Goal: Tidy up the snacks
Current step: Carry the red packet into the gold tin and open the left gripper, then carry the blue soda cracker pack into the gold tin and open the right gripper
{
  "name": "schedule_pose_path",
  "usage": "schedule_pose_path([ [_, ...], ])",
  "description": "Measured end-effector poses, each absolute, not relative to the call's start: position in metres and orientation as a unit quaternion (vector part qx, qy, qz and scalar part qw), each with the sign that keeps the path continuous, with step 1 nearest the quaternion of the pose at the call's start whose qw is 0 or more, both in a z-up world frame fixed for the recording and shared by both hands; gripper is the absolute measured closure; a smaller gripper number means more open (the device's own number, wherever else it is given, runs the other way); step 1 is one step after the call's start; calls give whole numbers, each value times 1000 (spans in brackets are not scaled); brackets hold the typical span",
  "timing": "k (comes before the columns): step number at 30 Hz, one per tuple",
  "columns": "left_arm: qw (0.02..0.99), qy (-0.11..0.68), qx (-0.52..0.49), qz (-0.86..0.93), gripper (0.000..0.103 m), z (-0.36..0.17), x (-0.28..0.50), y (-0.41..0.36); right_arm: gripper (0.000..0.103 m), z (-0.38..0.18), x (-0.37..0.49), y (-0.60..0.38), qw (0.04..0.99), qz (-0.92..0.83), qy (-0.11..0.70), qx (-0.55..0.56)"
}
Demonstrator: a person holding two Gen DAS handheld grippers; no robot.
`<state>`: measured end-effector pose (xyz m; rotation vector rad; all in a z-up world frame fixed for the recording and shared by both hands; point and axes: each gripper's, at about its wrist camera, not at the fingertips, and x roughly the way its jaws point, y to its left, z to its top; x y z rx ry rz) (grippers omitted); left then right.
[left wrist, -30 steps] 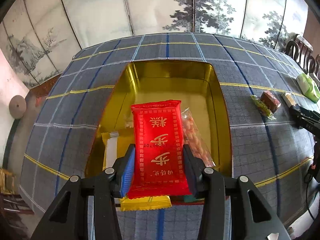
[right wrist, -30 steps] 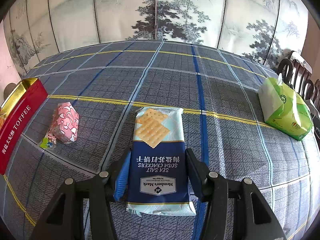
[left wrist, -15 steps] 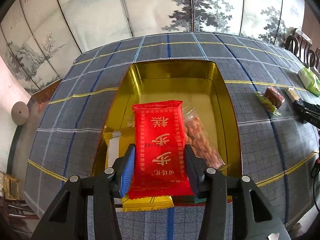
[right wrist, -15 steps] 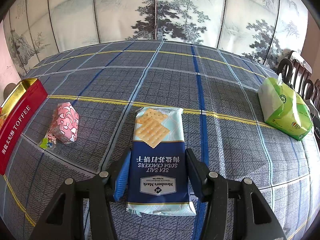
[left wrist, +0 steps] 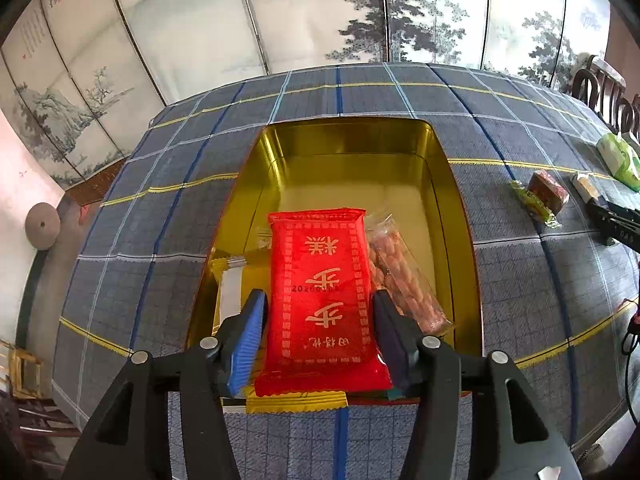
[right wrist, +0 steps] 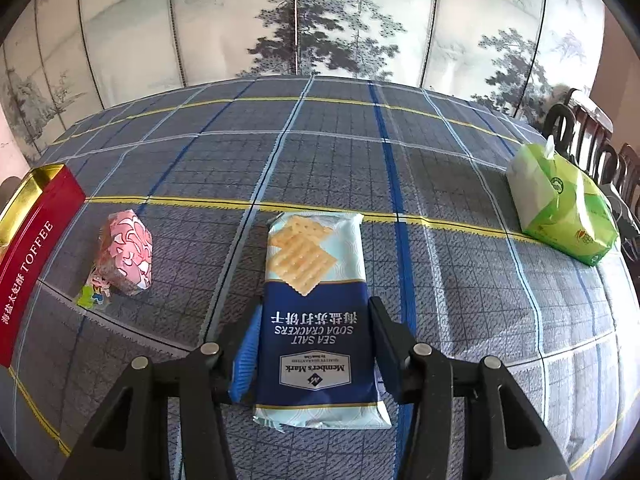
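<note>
My left gripper (left wrist: 318, 332) is shut on a red snack packet (left wrist: 320, 296) and holds it over the near end of an open gold tin (left wrist: 448, 184). A clear bag of pinkish snacks (left wrist: 404, 280) and a yellow-and-white packet (left wrist: 230, 288) lie inside the tin. My right gripper (right wrist: 314, 340) is shut on a blue sea salt soda cracker packet (right wrist: 316, 312) that rests on the plaid tablecloth. The tin's red side with the word TOFFEE (right wrist: 32, 256) shows at the left of the right wrist view.
A pink patterned packet (right wrist: 128, 256) and a small green wrapper (right wrist: 90, 296) lie left of the crackers. A green tissue pack (right wrist: 564, 212) sits at the right. Dark wooden chairs (right wrist: 592, 136) stand beyond the table's right edge. A painted folding screen is behind.
The left gripper has risen and drawn back a little with the red packet, so more of the tin and table shows. The right gripper has not moved.
</note>
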<state>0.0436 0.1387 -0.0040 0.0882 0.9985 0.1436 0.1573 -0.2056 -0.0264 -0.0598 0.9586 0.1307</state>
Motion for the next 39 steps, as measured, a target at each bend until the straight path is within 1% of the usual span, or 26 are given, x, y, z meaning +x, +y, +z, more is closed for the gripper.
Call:
schedule_pose_path([
  [4, 877, 473, 45, 71, 41, -1, 42, 138, 52, -26, 157, -205, 885, 55, 462, -24],
  [15, 884, 459, 30, 84, 30, 9, 34, 135, 53, -25, 153, -198, 879, 35, 475, -14],
  [26, 892, 441, 3, 99, 26, 21, 17, 142, 53, -15, 137, -189, 880, 32, 474, 17],
  [34, 894, 431, -29, 122, 23, 26, 4, 163, 53, 14, 126, -169, 890, 53, 452, 39],
  [39, 893, 427, -46, 134, 21, 29, -4, 174, 53, 35, 119, -139, 891, 93, 442, 46],
])
